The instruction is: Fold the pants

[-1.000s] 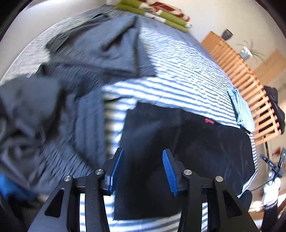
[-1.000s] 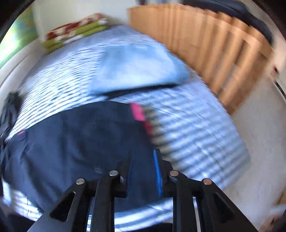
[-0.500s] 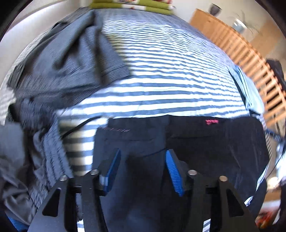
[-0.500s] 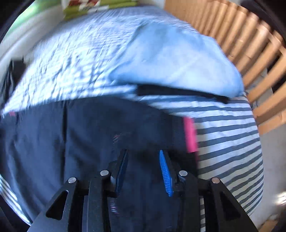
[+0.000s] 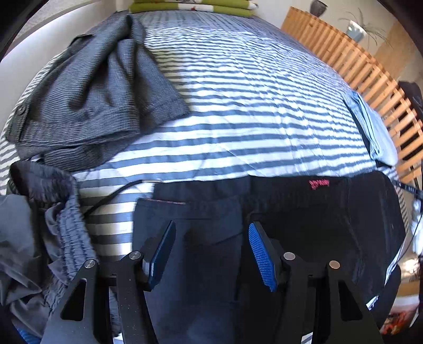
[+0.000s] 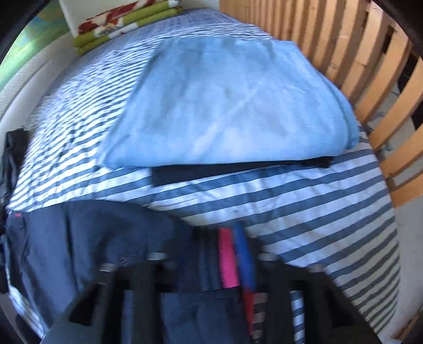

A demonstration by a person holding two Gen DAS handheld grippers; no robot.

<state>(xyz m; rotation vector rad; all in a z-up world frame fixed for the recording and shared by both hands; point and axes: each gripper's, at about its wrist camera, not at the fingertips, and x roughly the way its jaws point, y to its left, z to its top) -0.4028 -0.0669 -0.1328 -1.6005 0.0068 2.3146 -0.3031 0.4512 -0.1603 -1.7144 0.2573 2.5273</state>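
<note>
Black pants [image 5: 304,225] lie flat across the near end of the striped bed [image 5: 251,105], the waistband with its pink logo [image 5: 318,184] facing the far side. My left gripper [image 5: 211,238] is open just above the pants near their left end, nothing between its blue pads. In the blurred right wrist view the same pants [image 6: 92,238] look dark navy. Their ribbed cuff with a pink stripe [image 6: 227,262] lies between the fingers of my right gripper [image 6: 216,254], whose jaws stand apart. The cloth hides its left finger.
Grey garments [image 5: 100,92] lie spread at the bed's left, with a crumpled grey pile [image 5: 39,238] nearer. A folded light blue cloth [image 6: 224,105] rests on a dark folded piece [image 6: 238,169] beside the wooden slatted frame [image 6: 343,39]. Folded green blankets [image 6: 119,23] sit at the far end.
Both grippers have moved forward and lower over the pants. The right one has slid onto the pink-striped cuff, which now sits between its fingers. The left stays open.
</note>
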